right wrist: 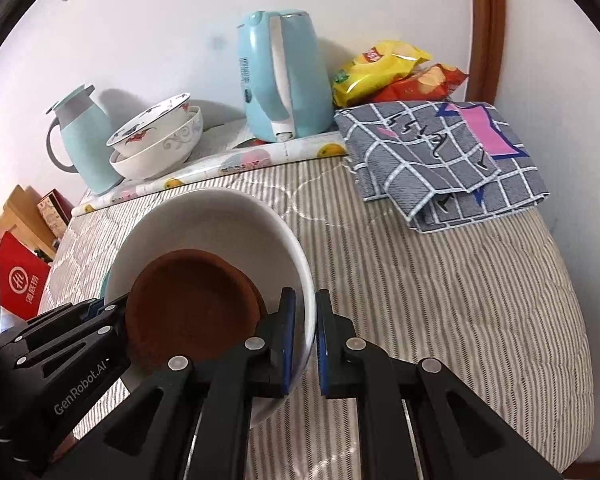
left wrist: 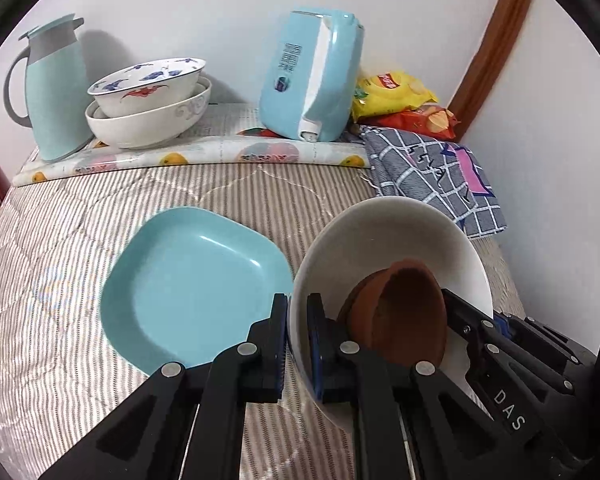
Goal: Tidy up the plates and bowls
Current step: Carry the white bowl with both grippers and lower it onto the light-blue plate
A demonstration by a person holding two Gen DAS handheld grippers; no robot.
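A white bowl (left wrist: 384,240) with a small brown dish (left wrist: 404,308) lying inside it is held between both grippers above the striped cloth. My left gripper (left wrist: 298,316) is shut on the bowl's left rim. My right gripper (right wrist: 306,312) is shut on the bowl's (right wrist: 220,220) right rim, next to the brown dish (right wrist: 188,300). A light-blue square plate (left wrist: 192,292) lies on the cloth to the left of the bowl. Two stacked patterned bowls (left wrist: 148,100) stand at the back; they also show in the right wrist view (right wrist: 156,140).
At the back stand a blue thermos jug (left wrist: 52,88), a blue electric kettle (left wrist: 312,76) and snack bags (left wrist: 400,100). A folded checked cloth (right wrist: 444,160) lies at the back right. A red bag (right wrist: 16,284) sits beyond the left edge.
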